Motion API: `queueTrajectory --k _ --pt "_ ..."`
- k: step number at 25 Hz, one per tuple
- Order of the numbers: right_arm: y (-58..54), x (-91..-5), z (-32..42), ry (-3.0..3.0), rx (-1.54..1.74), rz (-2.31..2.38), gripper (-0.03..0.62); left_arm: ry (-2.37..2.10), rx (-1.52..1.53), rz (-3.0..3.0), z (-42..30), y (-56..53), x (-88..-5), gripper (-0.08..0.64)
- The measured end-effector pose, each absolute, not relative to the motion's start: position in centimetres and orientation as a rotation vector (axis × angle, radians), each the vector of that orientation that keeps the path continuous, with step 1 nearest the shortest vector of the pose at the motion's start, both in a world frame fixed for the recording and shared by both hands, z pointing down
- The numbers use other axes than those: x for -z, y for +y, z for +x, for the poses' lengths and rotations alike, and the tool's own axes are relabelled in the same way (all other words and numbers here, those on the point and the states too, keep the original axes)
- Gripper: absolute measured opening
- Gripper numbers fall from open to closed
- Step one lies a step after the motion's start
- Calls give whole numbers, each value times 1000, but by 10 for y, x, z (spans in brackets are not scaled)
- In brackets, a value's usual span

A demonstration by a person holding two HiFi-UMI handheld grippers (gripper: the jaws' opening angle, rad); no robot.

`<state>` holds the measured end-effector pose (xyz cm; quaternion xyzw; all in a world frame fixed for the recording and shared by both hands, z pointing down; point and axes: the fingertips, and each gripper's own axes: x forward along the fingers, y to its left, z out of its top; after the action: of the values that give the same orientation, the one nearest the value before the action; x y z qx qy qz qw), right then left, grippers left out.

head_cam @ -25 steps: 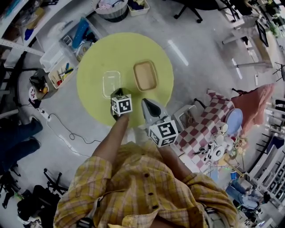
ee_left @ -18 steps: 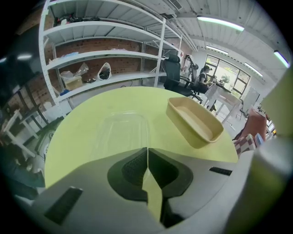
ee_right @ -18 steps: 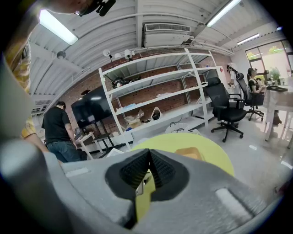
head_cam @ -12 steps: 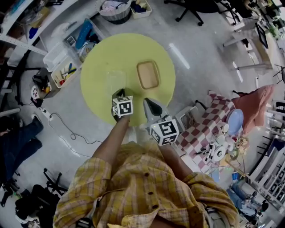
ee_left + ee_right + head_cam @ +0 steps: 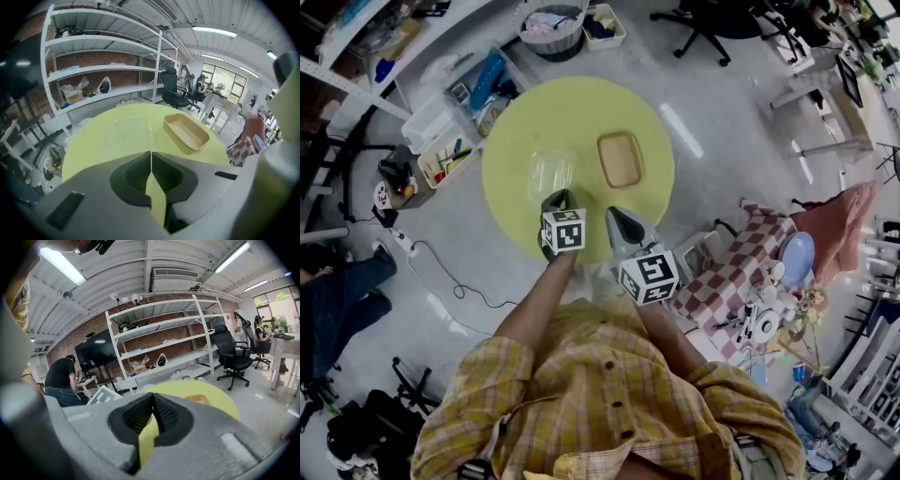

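Note:
A round yellow-green table (image 5: 516,141) carries a clear plastic container (image 5: 551,174) and a tan rectangular tray (image 5: 620,158). My left gripper (image 5: 557,200) hovers over the table's near edge, just short of the clear container, jaws shut and holding nothing. My right gripper (image 5: 618,219) hangs beside it at the table's near right edge, also shut and empty. In the left gripper view the tan tray (image 5: 186,133) lies ahead to the right and the clear container (image 5: 126,136) is faint straight ahead. The right gripper view shows the table (image 5: 187,391) and the tray (image 5: 199,400) beyond its jaws.
White shelving (image 5: 103,70) stands behind the table. Bins with tools (image 5: 441,150) and a basket (image 5: 548,23) sit on the floor at the far side. A checked cloth surface (image 5: 727,272) with dishes is to the right. Office chairs (image 5: 234,357) and a standing person (image 5: 58,378) are further off.
Both grippers have drawn back a little from the table and risen; the table and containers look farther away. Jaws stay shut.

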<state>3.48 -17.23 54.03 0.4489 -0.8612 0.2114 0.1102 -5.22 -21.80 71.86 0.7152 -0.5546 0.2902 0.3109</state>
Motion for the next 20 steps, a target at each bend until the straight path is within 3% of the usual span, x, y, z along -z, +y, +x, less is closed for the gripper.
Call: queueTrajectory --k 20 --pt "-149 -527 8 -2517 -553 1354 -3 -1500 -615 2003 -83 -180 -637 6"
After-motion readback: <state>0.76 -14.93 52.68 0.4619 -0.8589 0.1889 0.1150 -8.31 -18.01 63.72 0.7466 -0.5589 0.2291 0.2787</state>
